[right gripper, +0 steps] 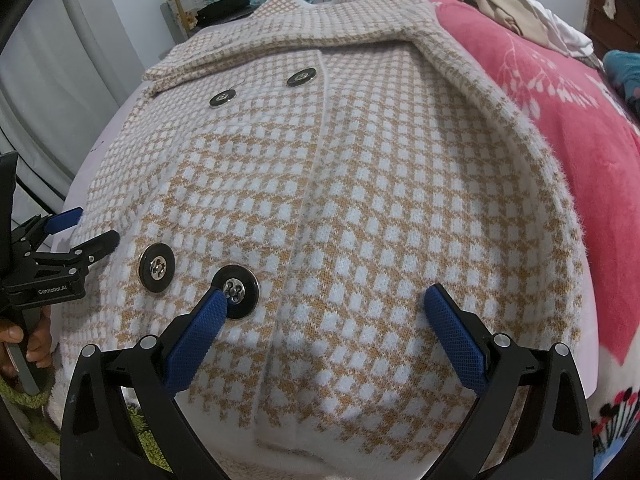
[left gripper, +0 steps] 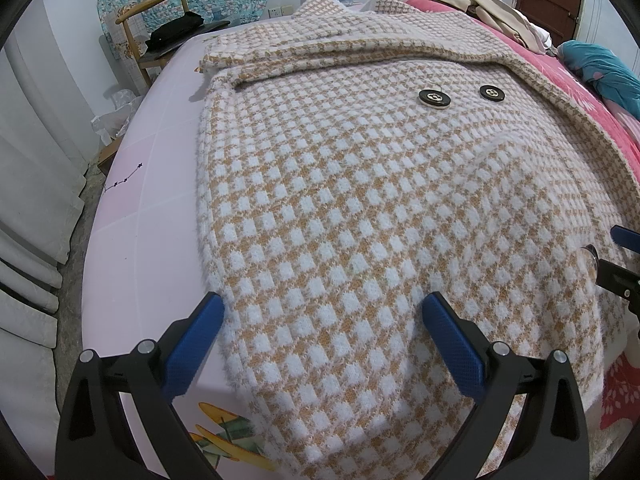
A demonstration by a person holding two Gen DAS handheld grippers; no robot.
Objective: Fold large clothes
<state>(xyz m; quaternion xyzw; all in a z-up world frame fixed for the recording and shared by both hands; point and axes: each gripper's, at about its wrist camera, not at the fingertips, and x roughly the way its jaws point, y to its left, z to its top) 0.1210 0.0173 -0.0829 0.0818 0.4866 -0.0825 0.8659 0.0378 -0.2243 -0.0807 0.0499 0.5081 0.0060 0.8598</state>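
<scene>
A large tan-and-white checked knit coat (left gripper: 360, 184) lies spread flat on the bed, collar at the far end, sleeves folded across the chest. Big black buttons (right gripper: 235, 286) sit on its front. My left gripper (left gripper: 324, 312) hovers open over the coat's near left hem, its left blue pad beside the coat's edge. Over the near hem my right gripper (right gripper: 324, 304) is open too, its left pad (right gripper: 200, 330) overlapping a button. The left gripper (right gripper: 68, 232) also appears at the left edge of the right wrist view, held by a hand (right gripper: 24, 340).
Beneath the coat lie a pink sheet (left gripper: 152, 176) on the left and a red floral blanket (right gripper: 560, 128) on the right. Loose beige clothes (left gripper: 488, 12) and a teal item (left gripper: 600, 68) lie at the far right. A wooden chair (left gripper: 160, 28) stands beyond the bed's left corner.
</scene>
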